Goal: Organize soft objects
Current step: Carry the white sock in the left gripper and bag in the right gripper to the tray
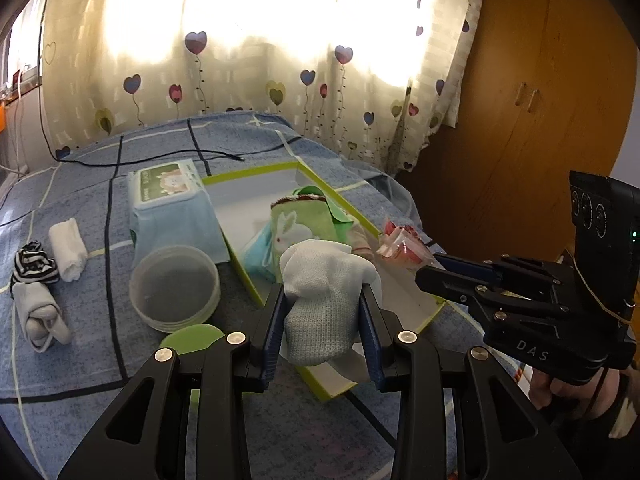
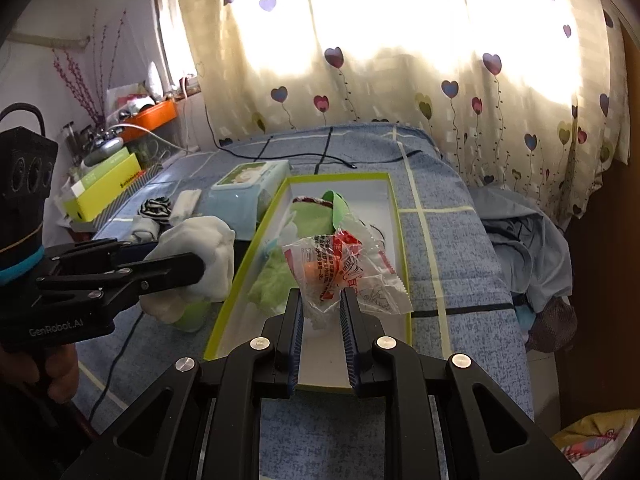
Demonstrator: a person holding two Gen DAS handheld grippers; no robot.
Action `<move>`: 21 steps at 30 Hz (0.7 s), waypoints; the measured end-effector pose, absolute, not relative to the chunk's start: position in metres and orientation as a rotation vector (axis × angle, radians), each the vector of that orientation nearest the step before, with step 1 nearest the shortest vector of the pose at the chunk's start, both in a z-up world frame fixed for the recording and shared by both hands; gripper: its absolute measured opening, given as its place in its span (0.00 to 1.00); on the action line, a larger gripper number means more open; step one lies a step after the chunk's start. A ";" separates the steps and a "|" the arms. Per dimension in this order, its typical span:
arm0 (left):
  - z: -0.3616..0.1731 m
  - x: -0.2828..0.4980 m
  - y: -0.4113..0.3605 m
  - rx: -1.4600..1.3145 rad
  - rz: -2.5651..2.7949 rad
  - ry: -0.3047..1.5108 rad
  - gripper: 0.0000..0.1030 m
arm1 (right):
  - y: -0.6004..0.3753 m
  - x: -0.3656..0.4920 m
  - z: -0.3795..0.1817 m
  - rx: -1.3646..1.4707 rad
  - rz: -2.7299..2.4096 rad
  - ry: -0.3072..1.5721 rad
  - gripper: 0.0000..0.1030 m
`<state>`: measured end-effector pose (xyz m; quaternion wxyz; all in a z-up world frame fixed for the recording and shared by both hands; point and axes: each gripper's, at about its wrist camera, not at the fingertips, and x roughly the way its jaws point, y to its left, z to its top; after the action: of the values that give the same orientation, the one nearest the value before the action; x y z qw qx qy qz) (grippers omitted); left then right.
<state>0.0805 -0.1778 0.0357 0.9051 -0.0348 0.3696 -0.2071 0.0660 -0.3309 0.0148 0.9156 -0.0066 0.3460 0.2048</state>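
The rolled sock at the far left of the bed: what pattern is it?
Black and white stripes on the rolled sock, clearest in the left wrist view.

White sock, green-rimmed box, blue checked bedspread, black-and-white striped sock, heart-patterned curtain

Bare box floor beyond the green cloth

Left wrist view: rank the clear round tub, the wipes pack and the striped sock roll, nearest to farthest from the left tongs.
1. Clear round tub: just left of the left tongs, beside the green-rimmed box.
2. Wipes pack: behind the tub.
3. Striped sock roll: far left on the blanket.
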 end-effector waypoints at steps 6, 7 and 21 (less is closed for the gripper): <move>0.019 0.089 -0.194 -0.057 -0.465 0.835 0.35 | -0.326 0.072 -0.002 -0.041 0.448 0.766 0.17; 0.016 0.090 -0.195 -0.055 -0.466 0.846 0.35 | -0.326 0.073 -0.005 -0.041 0.449 0.775 0.17; 0.002 0.122 -0.205 -0.039 -0.449 0.899 0.35 | -0.328 0.109 -0.020 -0.016 0.451 0.811 0.17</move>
<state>0.1216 -0.2046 0.0015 0.8763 -0.0185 0.4307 -0.2150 0.1085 -0.3276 -0.0203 0.8943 -0.0077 0.3910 0.2174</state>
